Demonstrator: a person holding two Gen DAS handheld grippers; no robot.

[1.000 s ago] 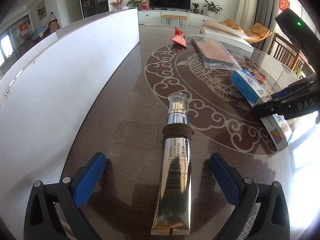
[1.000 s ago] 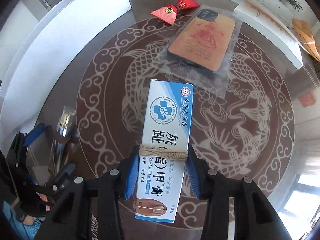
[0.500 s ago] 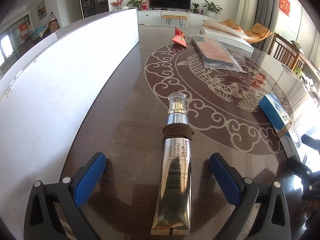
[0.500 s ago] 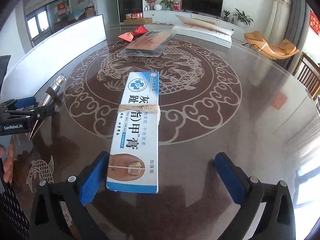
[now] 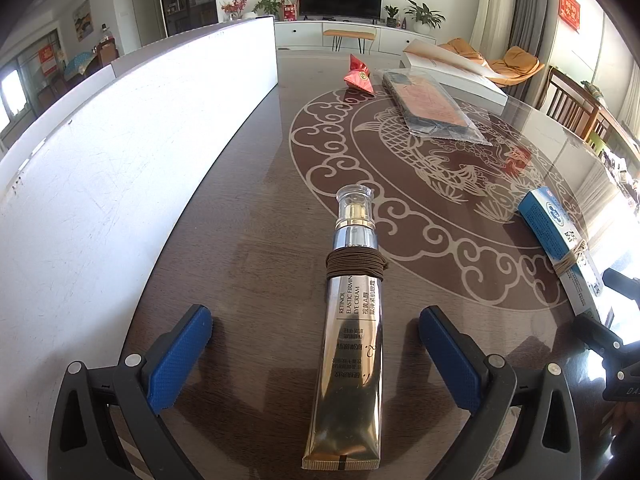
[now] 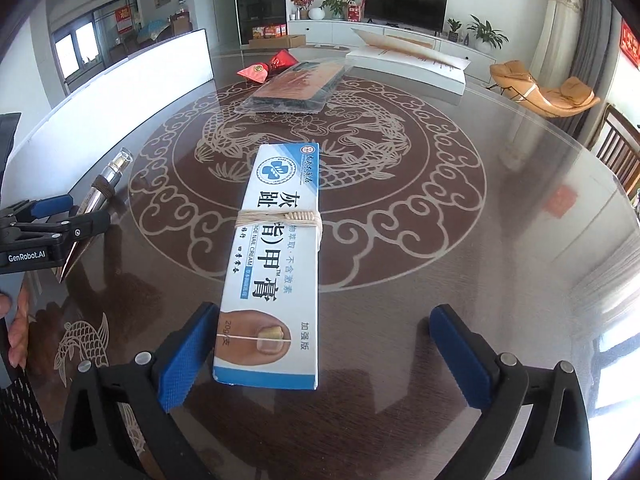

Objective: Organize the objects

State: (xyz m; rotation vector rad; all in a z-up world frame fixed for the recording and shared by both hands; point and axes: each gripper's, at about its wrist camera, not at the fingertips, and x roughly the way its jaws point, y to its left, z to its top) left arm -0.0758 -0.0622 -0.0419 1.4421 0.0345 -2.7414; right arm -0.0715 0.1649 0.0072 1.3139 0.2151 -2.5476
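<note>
A silver eye cream tube (image 5: 352, 344), wound with a brown cord, lies flat on the dark round table (image 5: 248, 240). My left gripper (image 5: 316, 364) stands open around it, blue pads well clear of both sides. A blue and white nail cream box (image 6: 276, 264), tied with a pale string, lies on the table between the wide-open fingers of my right gripper (image 6: 324, 356). Its left pad (image 6: 184, 360) sits right beside the box's near corner; the right pad is far off. The same box (image 5: 560, 240) shows at the right in the left wrist view, the tube (image 6: 104, 188) at the left in the right wrist view.
A phone case in a clear bag (image 6: 296, 88) and a red packet (image 6: 264, 68) lie at the far side of the table. A white board (image 5: 120, 152) stands along the left edge. A long white box (image 6: 408, 64) rests at the back. A hand (image 6: 16, 320) shows at far left.
My right gripper carried the box toward the right side of the table, set it down and opened wide. The left gripper and the tube have not moved.
</note>
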